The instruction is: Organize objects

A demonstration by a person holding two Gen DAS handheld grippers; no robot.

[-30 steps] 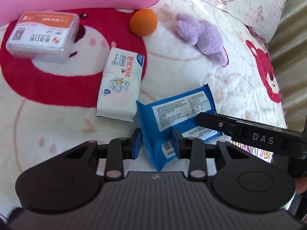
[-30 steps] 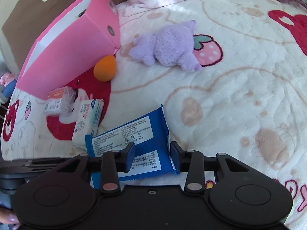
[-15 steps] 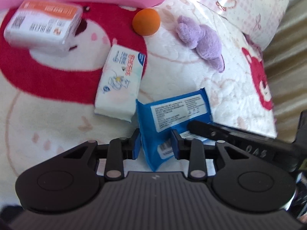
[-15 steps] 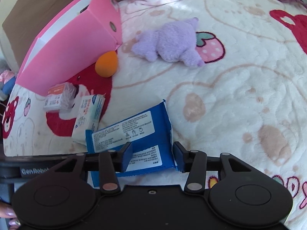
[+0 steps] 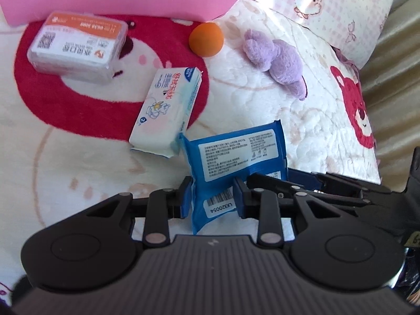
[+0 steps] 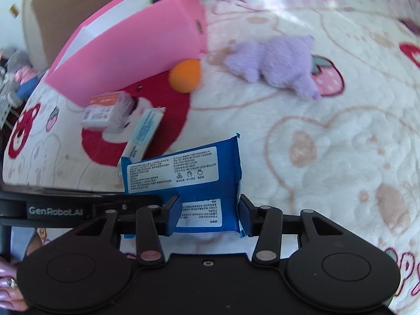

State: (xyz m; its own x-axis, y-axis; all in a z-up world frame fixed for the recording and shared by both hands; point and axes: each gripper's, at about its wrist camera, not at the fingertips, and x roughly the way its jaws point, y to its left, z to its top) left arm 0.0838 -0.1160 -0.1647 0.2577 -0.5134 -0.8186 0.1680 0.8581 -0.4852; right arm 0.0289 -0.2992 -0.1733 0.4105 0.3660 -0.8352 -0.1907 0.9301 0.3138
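A blue wipes pack (image 5: 236, 157) is held off the blanket between both grippers. My left gripper (image 5: 212, 197) is shut on its near-left end. My right gripper (image 6: 210, 210) is shut on its other end; the pack also shows in the right wrist view (image 6: 189, 173). A white tissue pack (image 5: 168, 115), a clear box with an orange label (image 5: 78, 47), an orange ball (image 5: 206, 39) and a purple plush toy (image 5: 275, 63) lie on the blanket. A pink box (image 6: 131, 52) stands open behind them.
The surface is a soft white blanket (image 6: 341, 144) with red bear prints. A pillow (image 5: 341, 13) lies at the far right. A brown headboard (image 6: 78, 8) stands behind the pink box. The bed edge (image 5: 393, 105) runs along the right.
Both grippers have lifted the blue wipes pack off the blanket and tilted it up. The right gripper has moved closer to the pink box.
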